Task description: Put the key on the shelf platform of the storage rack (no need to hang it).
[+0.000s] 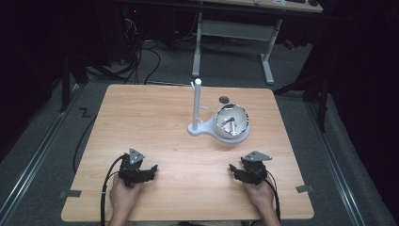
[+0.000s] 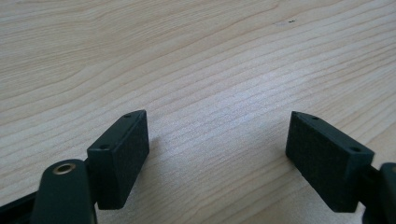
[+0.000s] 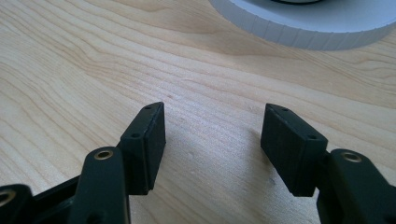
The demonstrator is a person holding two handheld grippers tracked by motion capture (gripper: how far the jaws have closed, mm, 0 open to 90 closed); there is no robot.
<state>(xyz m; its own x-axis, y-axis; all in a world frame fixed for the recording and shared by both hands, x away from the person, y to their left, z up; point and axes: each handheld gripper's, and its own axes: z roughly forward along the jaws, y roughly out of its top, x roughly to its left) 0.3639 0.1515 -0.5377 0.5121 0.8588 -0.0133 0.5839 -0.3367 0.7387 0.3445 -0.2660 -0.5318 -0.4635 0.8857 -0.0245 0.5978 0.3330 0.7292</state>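
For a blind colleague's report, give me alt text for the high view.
A person's hands rest two open black grippers, left and right, on a wooden table. Beyond them stands a white stand with an upright post beside a shiny metal bowl.

Matt wood-grain table (image 1: 155, 117); shiny metal bowl (image 1: 231, 121) on white plastic stand (image 1: 198, 110)

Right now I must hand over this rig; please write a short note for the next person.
Left hand-held gripper: open, holding nothing, low over the near left of the table.
Right hand-held gripper: open, holding nothing, near right.
White stand with its post upright and the metal bowl on its base sit right of the table's middle, beyond both grippers.
Done: nothing visible.
Left: reach the stand and bowl.
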